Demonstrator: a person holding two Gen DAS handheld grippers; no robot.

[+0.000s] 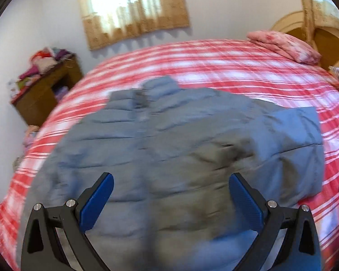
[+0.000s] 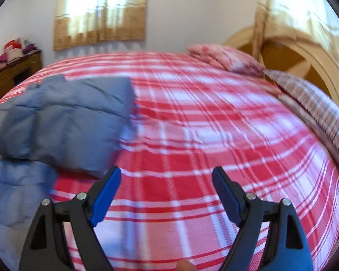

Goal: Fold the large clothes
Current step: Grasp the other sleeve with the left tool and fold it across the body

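Both grippers stand wide open and hold nothing: the left gripper (image 1: pixel 171 178) hangs above the grey-blue quilted puffer jacket (image 1: pixel 169 149), the right gripper (image 2: pixel 166 172) above bare cover just beside the jacket's folded-in sleeve (image 2: pixel 65 122). Puffy and stitched in bands, the jacket lies spread on the red-and-white plaid bedspread (image 2: pixel 203 135), whose broad checked cloth runs open beyond the jacket toward the pink floral pillow (image 2: pixel 223 57).

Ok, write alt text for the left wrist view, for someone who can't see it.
A grey-blue puffer jacket lies spread on a red-and-white plaid bed, one sleeve folded in over its body. The open left tool hangs above the jacket's near edge, holding nothing. Behind are a pink pillow, a curtained window and a cluttered wooden stand.
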